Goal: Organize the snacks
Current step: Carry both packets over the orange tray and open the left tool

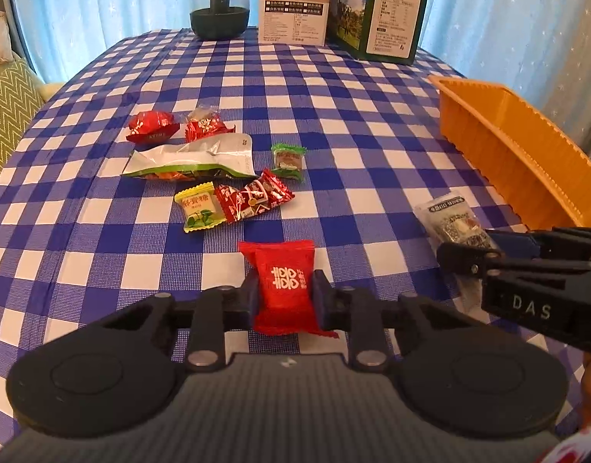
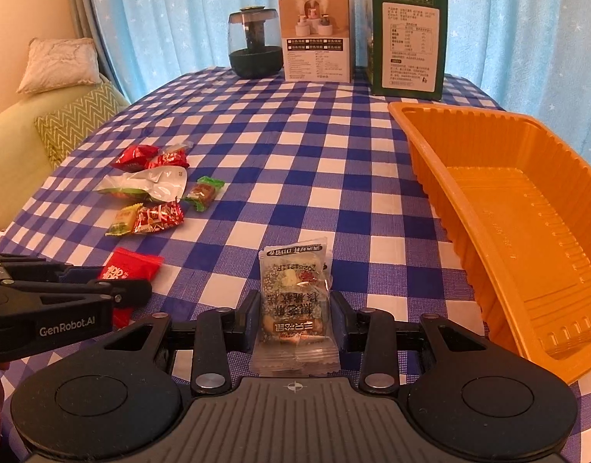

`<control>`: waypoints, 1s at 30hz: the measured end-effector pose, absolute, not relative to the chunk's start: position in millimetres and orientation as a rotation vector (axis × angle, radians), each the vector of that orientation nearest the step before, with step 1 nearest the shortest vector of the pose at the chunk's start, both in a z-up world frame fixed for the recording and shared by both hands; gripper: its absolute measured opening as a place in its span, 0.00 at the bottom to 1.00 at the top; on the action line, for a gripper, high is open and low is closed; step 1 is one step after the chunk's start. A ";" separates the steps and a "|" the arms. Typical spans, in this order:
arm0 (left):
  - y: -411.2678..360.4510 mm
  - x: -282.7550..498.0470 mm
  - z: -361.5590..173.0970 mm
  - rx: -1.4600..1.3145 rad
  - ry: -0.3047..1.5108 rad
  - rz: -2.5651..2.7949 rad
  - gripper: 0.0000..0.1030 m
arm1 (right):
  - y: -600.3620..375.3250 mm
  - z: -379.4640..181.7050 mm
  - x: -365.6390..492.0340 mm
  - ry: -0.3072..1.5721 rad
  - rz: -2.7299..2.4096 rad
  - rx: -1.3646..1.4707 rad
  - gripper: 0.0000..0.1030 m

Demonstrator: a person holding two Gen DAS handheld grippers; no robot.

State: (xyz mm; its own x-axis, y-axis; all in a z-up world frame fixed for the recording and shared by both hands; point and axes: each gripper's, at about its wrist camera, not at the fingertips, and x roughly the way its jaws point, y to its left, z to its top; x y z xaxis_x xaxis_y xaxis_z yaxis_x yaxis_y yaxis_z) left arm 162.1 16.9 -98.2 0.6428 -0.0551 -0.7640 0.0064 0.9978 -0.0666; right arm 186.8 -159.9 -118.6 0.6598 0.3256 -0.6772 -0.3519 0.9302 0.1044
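My left gripper (image 1: 283,297) is shut on a red snack packet (image 1: 281,270) just above the checked tablecloth; the packet also shows in the right wrist view (image 2: 131,266). My right gripper (image 2: 293,316) is shut on a clear packet of sesame cake (image 2: 293,293), also seen in the left wrist view (image 1: 451,220). An orange plastic tray (image 2: 442,177) stands empty at the right, its wall showing in the left wrist view (image 1: 500,142). Several wrapped snacks (image 1: 237,200) lie in a loose group on the cloth's left middle, including a green-and-white pouch (image 1: 191,158).
At the table's far edge stand a dark glass jar (image 1: 220,4), a white box (image 1: 295,4) and a green box (image 1: 388,11). A sofa with cushions (image 2: 60,115) is at the left. Blue curtains hang behind.
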 end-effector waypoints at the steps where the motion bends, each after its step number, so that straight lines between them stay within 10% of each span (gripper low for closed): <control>1: 16.8 161.1 -95.7 -0.058 0.867 -0.037 0.24 | -160.6 -116.7 185.9 0.751 0.382 -0.037 0.37; 30: -132.8 208.7 -6.1 -0.028 0.715 -0.316 0.24 | -323.0 -34.5 184.6 0.523 0.052 0.133 0.37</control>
State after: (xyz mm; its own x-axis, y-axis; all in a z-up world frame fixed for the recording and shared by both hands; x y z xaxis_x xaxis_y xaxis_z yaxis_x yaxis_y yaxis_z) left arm 208.7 -132.8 -6.1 0.7101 -0.2940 -0.6397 0.2747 0.9523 -0.1327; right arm 184.6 -323.0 -34.5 0.8655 0.0832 -0.4940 -0.0152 0.9900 0.1400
